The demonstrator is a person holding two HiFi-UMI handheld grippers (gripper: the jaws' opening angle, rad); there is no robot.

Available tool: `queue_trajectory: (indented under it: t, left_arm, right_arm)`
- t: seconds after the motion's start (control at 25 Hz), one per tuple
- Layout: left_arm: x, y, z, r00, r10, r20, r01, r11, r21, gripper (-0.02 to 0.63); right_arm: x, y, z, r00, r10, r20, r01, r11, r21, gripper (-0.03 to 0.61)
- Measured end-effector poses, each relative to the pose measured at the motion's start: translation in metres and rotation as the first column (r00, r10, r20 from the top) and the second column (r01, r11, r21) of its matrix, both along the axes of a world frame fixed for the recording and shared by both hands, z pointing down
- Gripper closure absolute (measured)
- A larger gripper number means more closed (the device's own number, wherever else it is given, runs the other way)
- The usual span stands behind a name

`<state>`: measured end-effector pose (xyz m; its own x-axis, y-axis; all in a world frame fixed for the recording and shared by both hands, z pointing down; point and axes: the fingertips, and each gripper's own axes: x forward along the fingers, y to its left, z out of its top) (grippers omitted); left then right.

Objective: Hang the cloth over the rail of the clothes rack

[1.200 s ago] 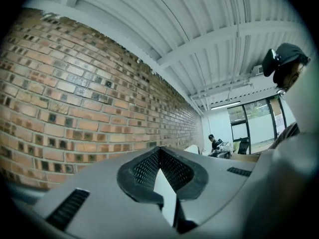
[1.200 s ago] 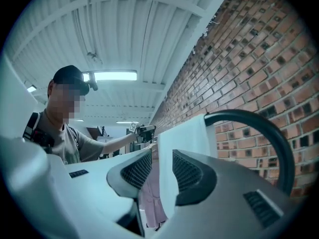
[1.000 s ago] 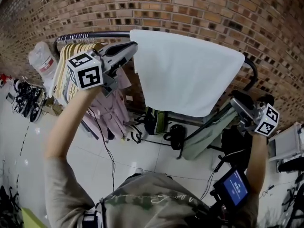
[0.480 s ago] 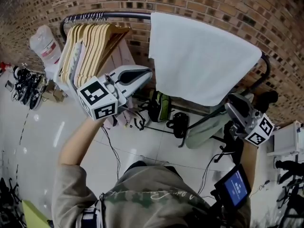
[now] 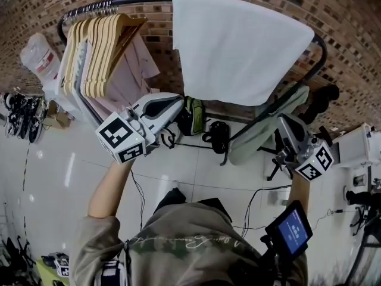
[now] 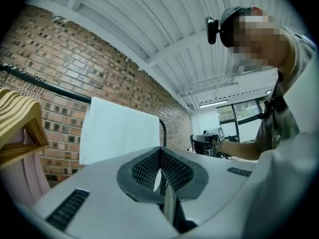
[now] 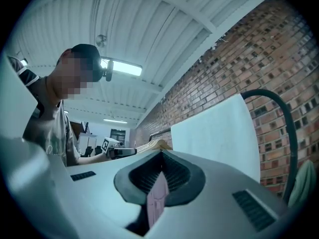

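- The white cloth (image 5: 238, 46) hung draped over the dark rail (image 5: 137, 2) of the clothes rack, toward one o'clock in the head view, with its lower edge hanging free in front of the brick wall (image 5: 339, 22).
- At eleven o'clock along the same rail hung a bunch of wooden hangers (image 5: 98, 52), with pale pink garments (image 5: 136, 70) below them.
- The left gripper (image 5: 175, 101) was held below the cloth's lower left corner, at about seven o'clock from it and apart from the fabric.
- In the left gripper view its fingers (image 6: 99, 190) were pressed together with nothing between them, and the cloth (image 6: 119, 128) showed beyond them at eleven o'clock.
- The right gripper (image 5: 284, 124) was held at five o'clock from the cloth, below its right corner and clear of it.
- In the right gripper view its fingers (image 7: 227, 195) had also met, empty; the cloth (image 7: 219, 133) lay ahead at two o'clock beside the rack's curved end (image 7: 286, 128).
- A pale green garment (image 5: 262, 137) hung from the rack's right side, near the right gripper.
- On the white tiled floor (image 5: 53, 177) under the rack lay dark items, possibly bags (image 5: 217, 137), and cables.
- A small lit screen (image 5: 292, 231) showed at five o'clock near the person's body.
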<state>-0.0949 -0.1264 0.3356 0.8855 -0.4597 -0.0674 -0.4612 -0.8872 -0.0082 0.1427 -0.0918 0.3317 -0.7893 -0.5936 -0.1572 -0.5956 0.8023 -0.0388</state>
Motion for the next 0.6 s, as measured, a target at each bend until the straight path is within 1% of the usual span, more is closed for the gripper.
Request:
queue_trajectory:
  t: [0.12, 0.28, 0.36, 0.48, 0.6]
  left_arm:
    - [0.015, 0.034, 0.013, 1.000, -0.020, 0.011, 0.020, 1.000, -0.014, 0.609]
    - [0.028, 0.077, 0.017, 0.996, -0.079, -0.040, 0.077, 0.996, -0.042, 0.609]
    - [0.032, 0.099, 0.023, 0.994, -0.099, -0.050, 0.096, 0.994, -0.060, 0.609]
    - [0.030, 0.132, 0.035, 0.994, -0.109, -0.034, 0.106, 0.992, -0.073, 0.609]
    - [0.020, 0.151, 0.042, 0.991, -0.134, -0.013, 0.133, 0.989, -0.058, 0.609]
  right_arm:
    - [0.003, 0.029, 0.006, 1.000, -0.015, -0.026, 0.015, 1.000, -0.012, 0.572]
    - [0.009, 0.059, 0.016, 0.996, -0.032, -0.083, 0.031, 0.999, -0.019, 0.572]
    - [0.009, 0.075, 0.025, 0.996, -0.054, -0.070, 0.052, 0.998, -0.039, 0.572]
    - [0.000, 0.103, 0.039, 0.997, -0.068, -0.033, 0.066, 0.996, -0.063, 0.572]
    - [-0.013, 0.124, 0.043, 0.998, -0.051, -0.028, 0.050, 0.998, -0.041, 0.572]
